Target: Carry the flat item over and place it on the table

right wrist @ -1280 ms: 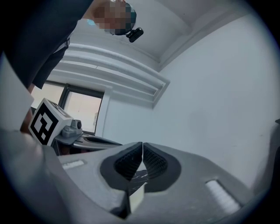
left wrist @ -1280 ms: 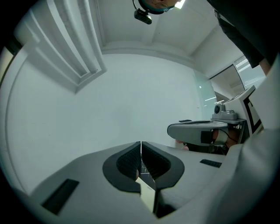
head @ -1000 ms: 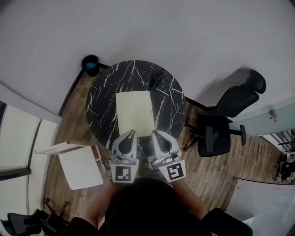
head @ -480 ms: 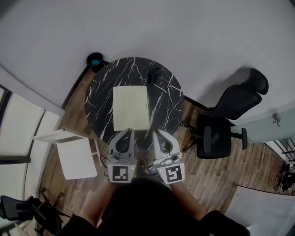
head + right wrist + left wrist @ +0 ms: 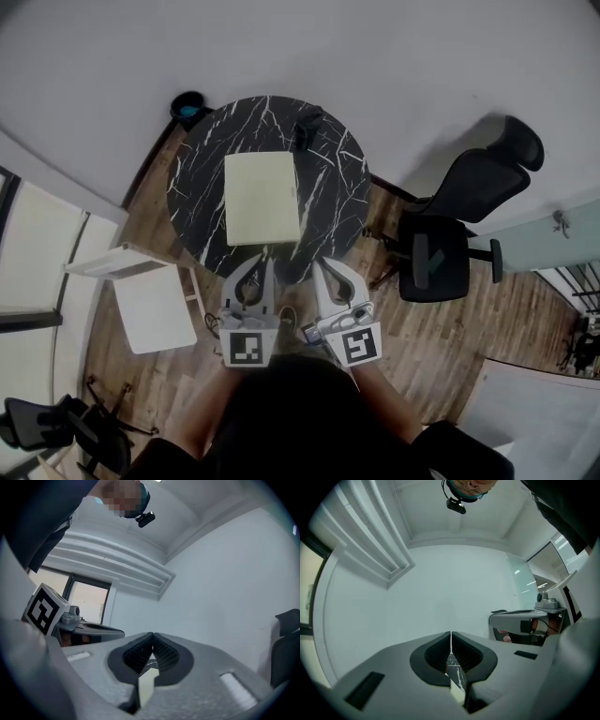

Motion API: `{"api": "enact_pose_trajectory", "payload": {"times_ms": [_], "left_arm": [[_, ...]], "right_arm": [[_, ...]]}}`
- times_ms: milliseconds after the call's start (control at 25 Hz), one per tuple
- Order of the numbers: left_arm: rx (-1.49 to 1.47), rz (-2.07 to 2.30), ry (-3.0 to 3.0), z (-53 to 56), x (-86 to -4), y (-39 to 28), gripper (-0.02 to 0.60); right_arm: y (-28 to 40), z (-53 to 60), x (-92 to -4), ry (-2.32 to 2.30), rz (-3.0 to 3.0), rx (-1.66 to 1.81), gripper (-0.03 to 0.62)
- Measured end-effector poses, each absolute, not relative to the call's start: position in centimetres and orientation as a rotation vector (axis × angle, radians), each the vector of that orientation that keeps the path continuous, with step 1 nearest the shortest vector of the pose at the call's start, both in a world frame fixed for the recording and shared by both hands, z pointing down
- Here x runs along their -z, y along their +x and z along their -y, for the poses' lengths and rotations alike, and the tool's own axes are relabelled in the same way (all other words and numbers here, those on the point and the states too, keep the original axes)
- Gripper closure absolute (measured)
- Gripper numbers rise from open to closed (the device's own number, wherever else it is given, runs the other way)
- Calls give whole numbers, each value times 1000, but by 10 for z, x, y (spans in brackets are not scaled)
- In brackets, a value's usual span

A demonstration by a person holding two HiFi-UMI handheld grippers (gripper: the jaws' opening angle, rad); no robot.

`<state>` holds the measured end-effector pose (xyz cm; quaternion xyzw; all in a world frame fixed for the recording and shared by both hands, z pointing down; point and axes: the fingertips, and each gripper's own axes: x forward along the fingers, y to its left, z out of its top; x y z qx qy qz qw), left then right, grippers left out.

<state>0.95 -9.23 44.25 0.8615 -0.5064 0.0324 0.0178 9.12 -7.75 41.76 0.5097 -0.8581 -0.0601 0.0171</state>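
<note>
At far left on the wooden floor [image 5: 450, 347], white stand [image 5: 155, 319]: a small white-topped piece, just beside the near left curve of the desk and well apart from both grippers.
Bin [image 5: 187, 105]: dark and round with something blue inside, on the floor by the pale wall [image 5: 394, 66], just beside the desk's far left rim.
Desk [image 5: 199, 199]: round, black marble with white veins, close to the wall.
Flat item [image 5: 262, 198]: a pale cream rectangle lying flat on the desk, a little left of its middle, its long sides running away from the person. Neither gripper touches it.
Left gripper [image 5: 266, 260]: held level with its tip over the desk's near rim, just short of the flat item's near edge. In the left gripper view the ribbed pads meet in a thin line [image 5: 451, 641], fully together with nothing caught between them. Marble and a strip of cream show below them.
Dark object [image 5: 305, 129]: small and black, on the far side of the desk beyond the flat item's far right corner, too small to name.
Right gripper [image 5: 317, 265]: level, beside the left gripper, its tip near the flat item's near right corner but apart from it. The right gripper view shows its jaws [image 5: 152, 644] pressed together and empty.
Office chair [image 5: 459, 234]: black, on the floor to the right of the desk, well apart from the grippers.
Person [image 5: 281, 412]: dark shape at the bottom edge, both arms reaching forward to the grippers.
</note>
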Motion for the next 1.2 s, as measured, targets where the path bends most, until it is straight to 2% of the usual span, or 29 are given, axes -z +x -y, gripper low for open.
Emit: {"api": "enact_pose_trajectory", "payload": {"times_ms": [600, 1200], "left_arm": [[-83, 1527, 2705, 83, -441, -42, 563], [-57, 1513, 2724, 89, -433, -40, 563]], "right_arm": [[23, 79, -414, 1592, 2647, 207, 595], [19, 80, -411, 1587, 2615, 233, 597]]}}
